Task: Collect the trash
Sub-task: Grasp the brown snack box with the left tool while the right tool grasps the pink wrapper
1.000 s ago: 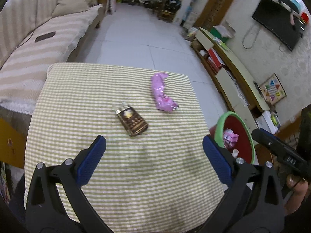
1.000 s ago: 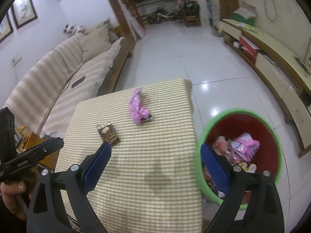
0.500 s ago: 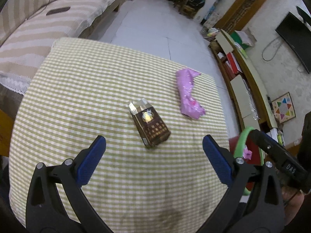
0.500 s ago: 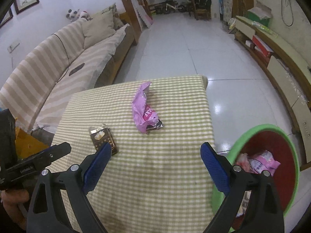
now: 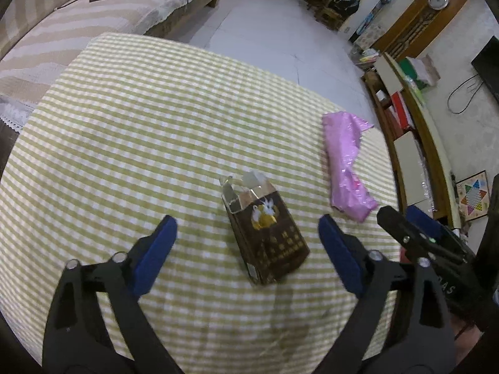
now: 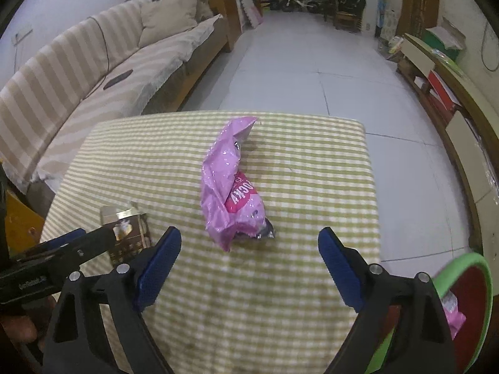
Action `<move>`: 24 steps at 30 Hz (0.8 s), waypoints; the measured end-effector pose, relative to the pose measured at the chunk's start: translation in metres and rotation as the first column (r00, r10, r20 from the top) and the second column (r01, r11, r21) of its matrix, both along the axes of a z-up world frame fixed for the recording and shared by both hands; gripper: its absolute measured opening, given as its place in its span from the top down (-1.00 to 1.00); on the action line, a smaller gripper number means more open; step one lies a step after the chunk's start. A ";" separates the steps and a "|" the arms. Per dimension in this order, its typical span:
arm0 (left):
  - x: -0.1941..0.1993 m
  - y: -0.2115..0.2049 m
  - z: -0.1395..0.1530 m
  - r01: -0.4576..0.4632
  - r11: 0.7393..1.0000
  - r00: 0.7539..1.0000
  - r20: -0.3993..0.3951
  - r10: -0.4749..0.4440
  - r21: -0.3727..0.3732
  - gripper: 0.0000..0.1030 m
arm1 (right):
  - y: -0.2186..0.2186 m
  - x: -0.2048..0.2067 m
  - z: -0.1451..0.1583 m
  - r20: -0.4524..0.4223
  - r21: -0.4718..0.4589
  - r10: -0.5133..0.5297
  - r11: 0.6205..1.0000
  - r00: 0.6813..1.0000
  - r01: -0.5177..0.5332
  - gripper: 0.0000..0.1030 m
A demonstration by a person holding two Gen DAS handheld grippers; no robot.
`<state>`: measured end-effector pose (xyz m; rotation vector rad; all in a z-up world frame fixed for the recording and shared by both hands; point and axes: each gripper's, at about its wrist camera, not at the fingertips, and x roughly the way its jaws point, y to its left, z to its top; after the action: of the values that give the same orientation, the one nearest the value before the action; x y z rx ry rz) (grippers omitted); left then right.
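A brown cigarette pack [image 5: 265, 233] with a torn-open top lies on the green checked tablecloth [image 5: 140, 131]. My left gripper [image 5: 246, 221] hovers low over it. Its jaws are closing, with the pack between the blue pads, which stand clear of it on both sides. A crumpled pink snack wrapper [image 6: 230, 187] lies further right on the cloth. My right gripper [image 6: 249, 237] is just short of it, jaws closing, with only the wrapper's near end between the tips and untouched. The wrapper [image 5: 346, 168] and right gripper [image 5: 402, 215] also show in the left wrist view, the pack [image 6: 128, 237] and left gripper [image 6: 84, 237] in the right.
A green-rimmed red bin [image 6: 461, 268] holding pink wrappers stands on the floor off the table's right edge. A striped sofa [image 6: 93, 71] runs along the left. A low cabinet [image 6: 452, 99] lines the right wall, with tiled floor [image 6: 296, 62] beyond the table.
Both grippers have come down and forward over the table. The pack now sits between the left fingers and the wrapper just ahead of the right ones. The left fingers stand slightly closer together.
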<state>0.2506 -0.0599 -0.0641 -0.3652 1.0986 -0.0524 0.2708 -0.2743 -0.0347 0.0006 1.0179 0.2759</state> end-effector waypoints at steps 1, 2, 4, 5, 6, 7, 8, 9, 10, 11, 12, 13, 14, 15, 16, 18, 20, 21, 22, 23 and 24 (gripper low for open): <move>0.003 -0.002 -0.002 0.002 1.000 1.000 -0.008 -0.002 -0.001 -0.52 | 0.001 0.002 -0.002 0.007 -0.004 0.005 1.000 1.000 -0.005 -0.65; 0.004 -0.002 -0.006 0.004 1.000 1.000 -0.016 -0.004 -0.006 -0.49 | 0.002 0.002 -0.003 0.016 -0.006 0.009 1.000 1.000 -0.008 -0.65; 0.008 -0.005 -0.012 0.013 1.000 1.000 -0.027 -0.013 -0.015 -0.46 | 0.004 0.003 -0.005 0.032 -0.005 0.028 1.000 0.999 -0.028 -0.65; 0.009 -0.006 -0.013 0.014 1.000 0.999 -0.030 -0.015 -0.016 -0.44 | 0.006 0.004 -0.005 0.036 -0.006 0.037 0.999 0.999 -0.037 -0.65; 0.010 -0.007 -0.014 0.010 1.000 1.000 -0.026 -0.010 -0.012 -0.44 | 0.008 0.004 -0.006 0.043 -0.010 0.052 0.999 0.998 -0.051 -0.65; 0.012 -0.007 -0.014 0.007 1.000 1.000 -0.024 -0.008 -0.009 -0.44 | 0.009 0.005 -0.006 0.050 -0.019 0.058 0.998 0.997 -0.057 -0.65; 0.014 -0.008 -0.014 0.006 1.000 1.000 -0.023 -0.006 -0.004 -0.41 | 0.009 0.005 -0.006 0.055 -0.025 0.061 0.998 0.997 -0.060 -0.65; 0.017 -0.009 -0.013 0.002 1.000 1.000 -0.023 -0.002 0.003 -0.37 | 0.009 0.007 -0.005 0.059 -0.027 0.063 0.998 0.996 -0.062 -0.65; 0.020 -0.010 -0.013 0.000 0.999 1.000 -0.026 0.001 0.033 -0.24 | 0.009 0.008 -0.005 0.063 -0.022 0.062 0.998 0.996 -0.061 -0.65; 0.023 -0.013 -0.013 0.006 0.999 1.000 -0.024 -0.005 0.049 -0.21 | 0.008 0.009 -0.005 0.063 -0.017 0.060 0.998 0.996 -0.059 -0.65; 0.024 -0.014 -0.012 0.019 0.999 1.000 -0.021 -0.018 0.051 -0.16 | 0.008 0.011 -0.005 0.060 -0.013 0.059 0.998 0.996 -0.059 -0.65; 0.025 -0.014 -0.011 0.035 0.999 0.999 -0.017 -0.034 0.042 -0.02 | 0.008 0.012 -0.007 0.055 -0.012 0.060 0.998 0.997 -0.060 -0.65; 0.026 -0.015 -0.011 0.046 0.998 0.999 -0.017 -0.046 0.034 0.05 | 0.009 0.014 -0.009 0.047 -0.012 0.064 0.998 0.997 -0.064 -0.65; 0.026 -0.013 -0.009 0.053 0.998 0.998 -0.015 -0.053 0.034 0.08 | 0.010 0.015 -0.010 0.038 -0.011 0.070 0.997 0.997 -0.070 -0.65; 0.026 -0.012 -0.009 0.055 0.998 0.998 -0.015 -0.055 0.031 0.11 | 0.013 0.017 -0.012 0.024 -0.008 0.081 0.997 0.996 -0.081 -0.65; 0.024 -0.007 -0.009 0.059 0.998 0.998 -0.018 -0.059 0.021 0.13 | 0.019 0.021 -0.017 -0.005 -0.007 0.094 0.996 0.996 -0.094 -0.65; 0.021 0.002 -0.009 0.052 0.999 0.998 -0.025 -0.051 0.012 0.15 | 0.025 0.024 -0.022 -0.012 -0.012 0.093 0.996 0.996 -0.093 -0.65; 0.019 0.006 -0.009 0.048 0.999 0.998 -0.027 -0.048 0.004 0.16 | 0.027 0.025 -0.024 -0.015 -0.013 0.092 0.996 0.996 -0.092 -0.65; 0.017 0.010 -0.009 0.045 0.999 0.999 -0.030 -0.045 -0.009 0.23 | 0.028 0.027 -0.027 -0.021 -0.020 0.084 0.996 0.996 -0.085 -0.62; 0.015 0.014 -0.008 0.042 0.999 0.999 -0.026 -0.043 -0.021 0.27 | 0.029 0.030 -0.030 -0.034 -0.025 0.075 0.997 0.997 -0.076 -0.57; 0.014 0.018 -0.006 0.042 0.999 0.999 -0.025 -0.042 -0.030 0.31 | 0.029 0.033 -0.033 -0.049 -0.023 0.067 0.997 0.997 -0.068 -0.48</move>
<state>0.2642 -0.0423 -0.0702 -0.3698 1.1323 -0.1011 0.3034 -0.2454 -0.0682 -0.0502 1.0704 0.3262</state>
